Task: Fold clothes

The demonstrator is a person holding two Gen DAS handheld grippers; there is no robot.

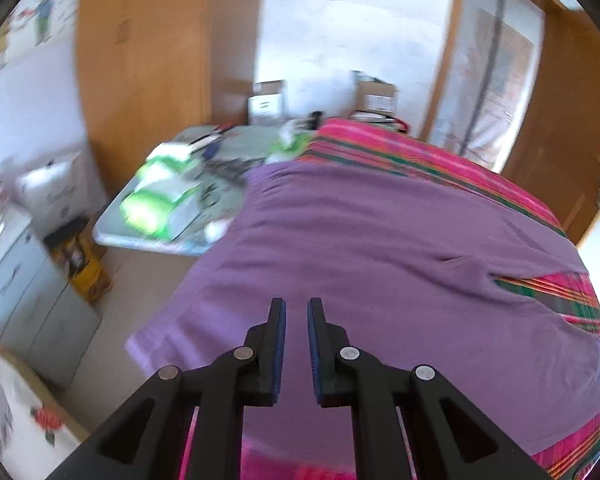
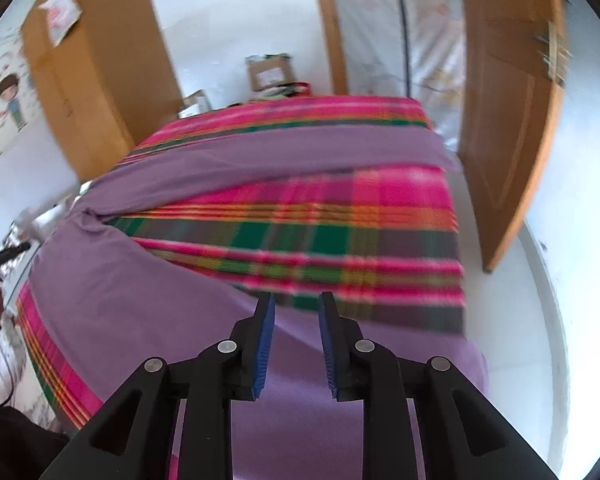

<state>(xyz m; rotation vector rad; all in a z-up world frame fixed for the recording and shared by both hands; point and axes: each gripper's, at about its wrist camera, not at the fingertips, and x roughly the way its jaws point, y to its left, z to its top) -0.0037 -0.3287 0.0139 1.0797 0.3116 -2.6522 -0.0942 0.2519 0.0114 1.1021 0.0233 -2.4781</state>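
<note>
Hovering over the purple garment (image 1: 380,248), spread flat across the plaid cloth (image 2: 340,216) filling mid-frame, your left gripper (image 1: 296,312) and right gripper (image 2: 296,304) stand apart, empty, seemingly poised to pinch fabric.

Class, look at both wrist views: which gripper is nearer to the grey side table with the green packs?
Left. The left gripper hovers over the purple garment with the side table just beyond; from the right gripper the table isn't identifiable.

One purple garment (image 1: 380,264), one plaid blanket (image 2: 340,216).
</note>
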